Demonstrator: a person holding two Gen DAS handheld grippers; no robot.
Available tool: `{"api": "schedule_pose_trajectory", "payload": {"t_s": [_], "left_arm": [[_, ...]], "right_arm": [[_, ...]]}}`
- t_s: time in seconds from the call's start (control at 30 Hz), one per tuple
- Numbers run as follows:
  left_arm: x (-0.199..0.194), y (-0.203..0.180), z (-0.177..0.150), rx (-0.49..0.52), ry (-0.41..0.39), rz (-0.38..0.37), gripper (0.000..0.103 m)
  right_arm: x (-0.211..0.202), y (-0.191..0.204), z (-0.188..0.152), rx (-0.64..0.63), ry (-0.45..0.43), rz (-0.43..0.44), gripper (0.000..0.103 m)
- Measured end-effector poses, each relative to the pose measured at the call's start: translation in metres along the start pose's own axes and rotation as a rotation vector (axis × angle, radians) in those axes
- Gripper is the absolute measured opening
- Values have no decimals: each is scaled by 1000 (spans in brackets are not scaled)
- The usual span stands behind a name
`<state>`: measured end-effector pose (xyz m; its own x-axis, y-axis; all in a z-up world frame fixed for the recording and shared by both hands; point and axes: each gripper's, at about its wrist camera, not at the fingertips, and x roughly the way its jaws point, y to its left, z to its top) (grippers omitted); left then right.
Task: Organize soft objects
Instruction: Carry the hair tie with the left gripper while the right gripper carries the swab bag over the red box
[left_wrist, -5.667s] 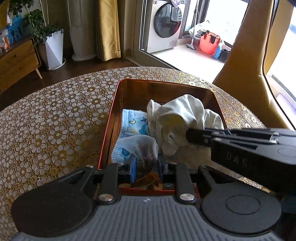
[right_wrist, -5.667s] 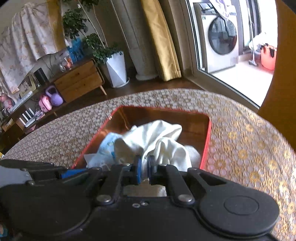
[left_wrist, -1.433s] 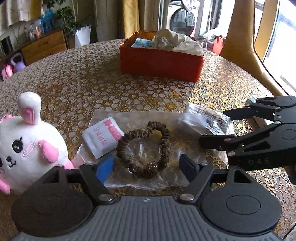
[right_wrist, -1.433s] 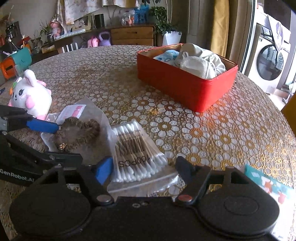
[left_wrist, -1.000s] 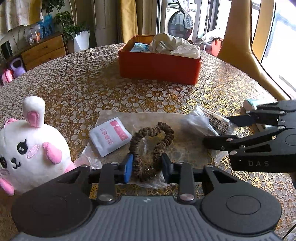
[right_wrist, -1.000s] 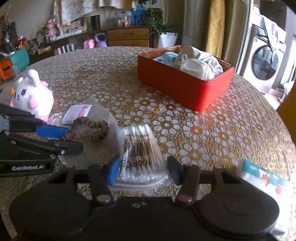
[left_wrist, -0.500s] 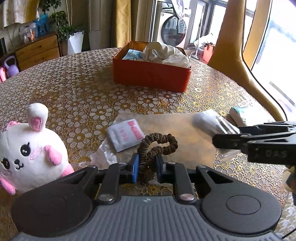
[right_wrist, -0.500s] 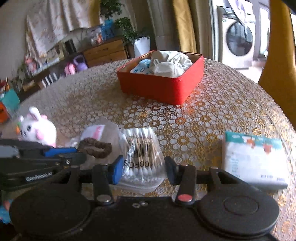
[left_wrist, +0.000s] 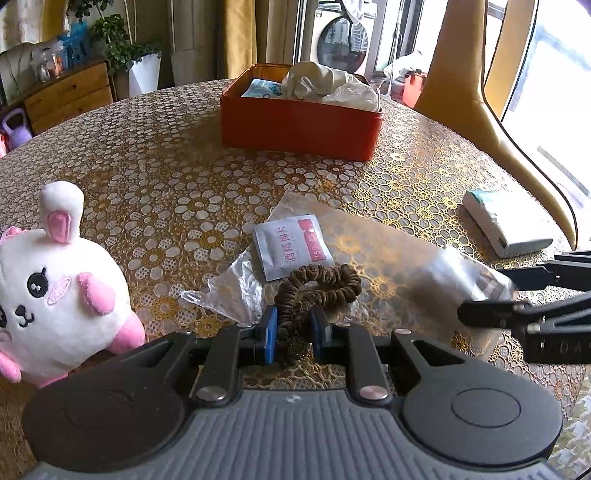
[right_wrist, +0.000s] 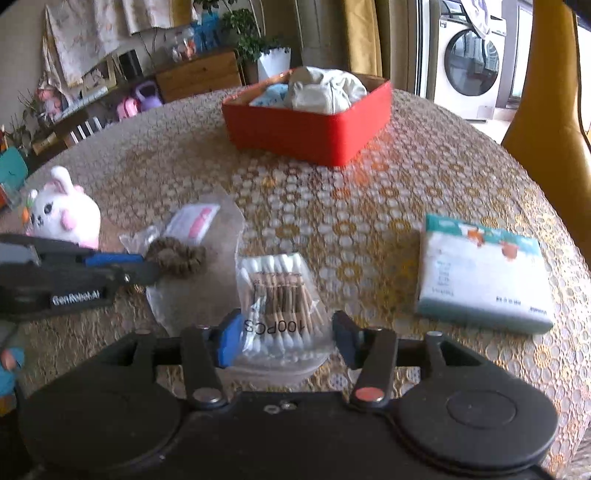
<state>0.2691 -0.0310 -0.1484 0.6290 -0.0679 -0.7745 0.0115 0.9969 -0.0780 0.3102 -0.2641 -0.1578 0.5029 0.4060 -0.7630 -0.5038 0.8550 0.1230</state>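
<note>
Cotton-swab bag (right_wrist: 277, 295) between spread fingers (right_wrist: 229, 338)

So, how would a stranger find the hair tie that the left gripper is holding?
Start at the red rectangular tin on the round table; come toward the camera to the clear plastic sheet. There, beside a white sachet, lies the brown ruffled fabric hair tie, the only ring-shaped item.

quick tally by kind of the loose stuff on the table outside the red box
plush bunny: 1
hair scrunchie: 1
alcohol wipe sachet: 1
cotton swab bag: 1
tissue pack: 1
clear plastic bag: 1
total: 6
</note>
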Motion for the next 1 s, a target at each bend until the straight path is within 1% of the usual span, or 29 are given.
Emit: {"api": "schedule_pose_trajectory", "payload": {"t_s": [0.03, 0.1, 0.2, 0.3, 0.47, 0.57, 0.63, 0.67, 0.8, 1.0], "left_arm": [[0, 0, 0, 0, 1, -2, 18], [1, 1, 0, -1, 3, -6, 18], [2, 1, -1, -1, 3, -9, 18], [2, 0, -1, 8, 2, -6, 18], [2, -1, -1, 8, 1, -4, 18], [2, -1, -1, 11, 1, -3, 18], [2, -1, -1, 12, 1, -2, 18], [2, -1, -1, 13, 1, -2, 18], [1, 0, 1, -2, 8, -5, 18], [-13, 1, 6, -16, -14, -28, 18]], "right_arm": [[0, 0, -2, -4, 2, -3, 63], [-1, 0, -5, -13, 0, 1, 64], [-3, -2, -9, -26, 4, 27, 74], [-3, -1, -12, -62, 13, 21, 74], [1, 1, -15, -94, 11, 2, 68], [3, 7, -16, -134, 3, -20, 62], [2, 10, -16, -152, 0, -20, 53], [1, 10, -16, -149, -1, -16, 52], [-3, 6, -16, -104, -13, -33, 46], [-23, -9, -13, 11, -71, -60, 44]]}}
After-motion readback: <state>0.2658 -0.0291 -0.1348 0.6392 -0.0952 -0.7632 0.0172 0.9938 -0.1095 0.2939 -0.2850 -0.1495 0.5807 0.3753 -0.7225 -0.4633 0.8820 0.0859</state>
